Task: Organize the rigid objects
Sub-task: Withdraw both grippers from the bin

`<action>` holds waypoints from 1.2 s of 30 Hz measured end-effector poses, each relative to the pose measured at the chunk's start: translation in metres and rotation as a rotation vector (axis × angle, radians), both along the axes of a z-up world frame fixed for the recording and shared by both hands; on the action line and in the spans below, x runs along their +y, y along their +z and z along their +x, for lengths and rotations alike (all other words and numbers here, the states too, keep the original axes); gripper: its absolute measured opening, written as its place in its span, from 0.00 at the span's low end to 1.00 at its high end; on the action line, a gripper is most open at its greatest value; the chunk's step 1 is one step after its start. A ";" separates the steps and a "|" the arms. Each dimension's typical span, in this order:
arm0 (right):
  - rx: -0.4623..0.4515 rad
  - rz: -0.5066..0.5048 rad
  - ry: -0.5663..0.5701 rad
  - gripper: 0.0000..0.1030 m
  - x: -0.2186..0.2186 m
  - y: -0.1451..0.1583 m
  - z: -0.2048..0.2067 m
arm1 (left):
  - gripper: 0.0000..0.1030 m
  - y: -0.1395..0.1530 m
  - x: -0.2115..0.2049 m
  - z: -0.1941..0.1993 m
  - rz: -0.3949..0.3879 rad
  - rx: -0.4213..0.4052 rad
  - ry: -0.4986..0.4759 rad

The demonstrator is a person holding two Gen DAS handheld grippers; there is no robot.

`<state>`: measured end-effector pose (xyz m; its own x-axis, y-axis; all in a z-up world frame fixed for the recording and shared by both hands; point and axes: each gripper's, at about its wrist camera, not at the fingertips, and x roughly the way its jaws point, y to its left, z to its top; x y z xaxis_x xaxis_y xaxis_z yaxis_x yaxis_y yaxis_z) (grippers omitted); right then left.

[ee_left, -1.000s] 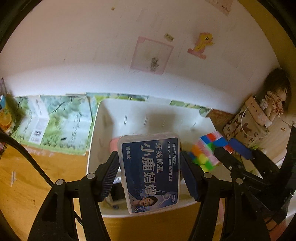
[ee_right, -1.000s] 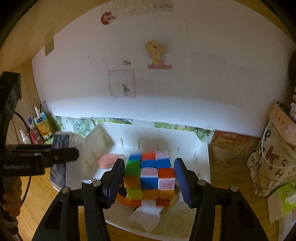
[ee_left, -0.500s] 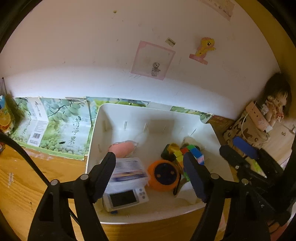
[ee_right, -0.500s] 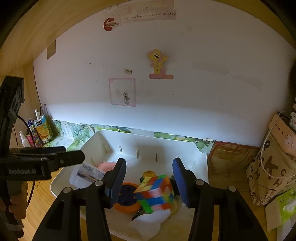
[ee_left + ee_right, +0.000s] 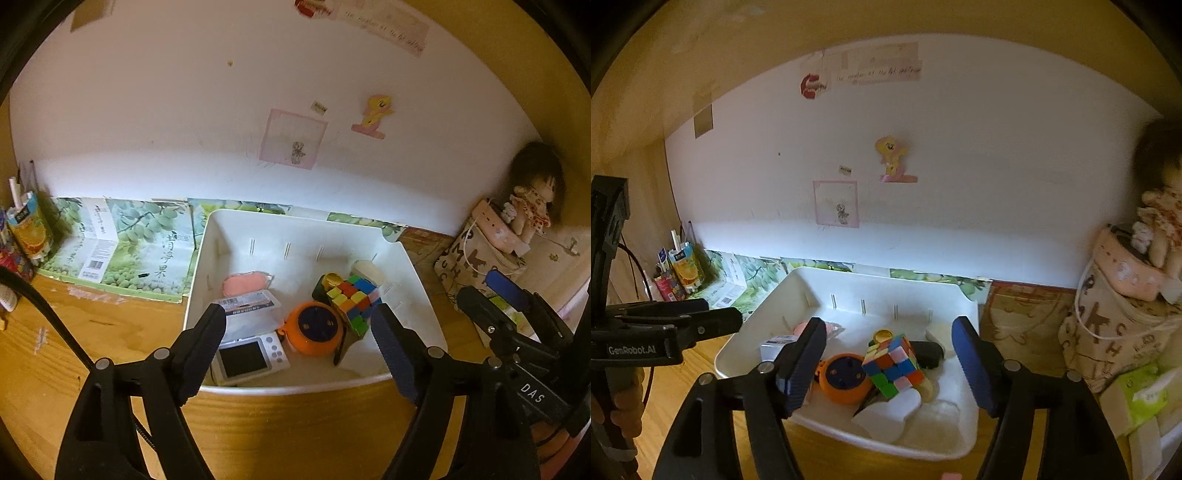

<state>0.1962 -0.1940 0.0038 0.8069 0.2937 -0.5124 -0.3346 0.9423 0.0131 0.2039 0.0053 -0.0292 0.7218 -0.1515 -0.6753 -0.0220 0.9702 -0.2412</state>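
Through the left camera, the left gripper (image 5: 299, 347) hangs spread and empty, the floss box (image 5: 250, 309) lying in the white bin (image 5: 295, 229) just ahead. Through the right one, the right gripper (image 5: 890, 363) gapes empty, the puzzle cube (image 5: 893, 363) resting in the bin between its fingers; both pieces look stowed, and I see nothing loose left.

On the left gripper (image 5: 713, 319), seen from the right wrist camera, white lettering reads "GenRobot.AI". On the right gripper (image 5: 506, 291), seen from the left wrist camera, stands "DAS". Left of the white bin (image 5: 295, 387), the flattened green carton (image 5: 147, 251) bears the large Chinese characters "清淨果" beside a barcode. Right of the bin, the cloth bag (image 5: 476, 266) shows scattered letters, among them "M" and "K".
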 end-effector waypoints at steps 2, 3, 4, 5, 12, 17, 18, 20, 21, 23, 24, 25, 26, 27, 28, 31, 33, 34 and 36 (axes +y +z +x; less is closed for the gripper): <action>-0.002 0.007 -0.012 0.75 -0.006 0.004 -0.010 | 0.81 0.004 -0.001 -0.010 0.003 -0.007 0.001; -0.003 0.010 -0.018 0.75 -0.009 0.005 -0.015 | 0.81 0.006 -0.002 -0.015 0.005 -0.011 0.001; -0.004 0.011 -0.022 0.76 -0.011 0.007 -0.018 | 0.81 0.008 -0.002 -0.020 0.006 -0.015 0.003; -0.006 0.012 -0.028 0.77 -0.014 0.009 -0.024 | 0.81 0.010 -0.003 -0.027 0.008 -0.021 0.006; -0.010 0.010 -0.063 0.78 -0.035 0.012 -0.061 | 0.82 0.015 -0.009 -0.066 0.017 -0.037 0.027; 0.018 0.014 -0.082 0.78 -0.048 0.003 -0.085 | 0.82 0.008 -0.007 -0.096 -0.033 -0.036 0.053; 0.025 0.013 -0.085 0.78 -0.050 0.000 -0.089 | 0.82 0.007 -0.007 -0.100 -0.039 -0.027 0.061; 0.039 0.005 -0.088 0.78 -0.053 -0.006 -0.099 | 0.82 0.002 -0.006 -0.110 -0.040 -0.008 0.074; 0.046 0.001 -0.089 0.78 -0.054 -0.009 -0.103 | 0.82 -0.001 -0.005 -0.117 -0.043 0.001 0.081; 0.066 -0.009 -0.093 0.78 -0.057 -0.017 -0.113 | 0.82 -0.004 -0.004 -0.126 -0.047 0.009 0.092; 0.073 -0.012 -0.093 0.78 -0.058 -0.020 -0.118 | 0.82 -0.006 -0.003 -0.132 -0.050 0.013 0.100; 0.084 -0.014 -0.092 0.78 -0.058 -0.025 -0.124 | 0.82 -0.008 -0.002 -0.137 -0.052 0.018 0.109; 0.092 -0.014 -0.091 0.78 -0.059 -0.029 -0.127 | 0.82 -0.012 -0.001 -0.144 -0.056 0.028 0.119; 0.102 -0.013 -0.092 0.78 -0.060 -0.032 -0.131 | 0.82 -0.014 -0.001 -0.149 -0.057 0.036 0.123; 0.117 -0.010 -0.093 0.78 -0.061 -0.037 -0.135 | 0.82 -0.016 -0.001 -0.153 -0.058 0.047 0.126; 0.154 -0.007 -0.098 0.78 -0.062 -0.047 -0.140 | 0.82 -0.024 -0.003 -0.169 -0.051 0.083 0.125; 0.181 -0.006 -0.102 0.78 -0.063 -0.054 -0.142 | 0.82 -0.027 -0.005 -0.176 -0.054 0.098 0.125; 0.200 -0.007 -0.109 0.78 -0.064 -0.058 -0.142 | 0.82 -0.028 -0.006 -0.180 -0.058 0.107 0.124; 0.246 -0.019 -0.132 0.78 -0.065 -0.065 -0.141 | 0.82 -0.029 -0.008 -0.185 -0.067 0.123 0.113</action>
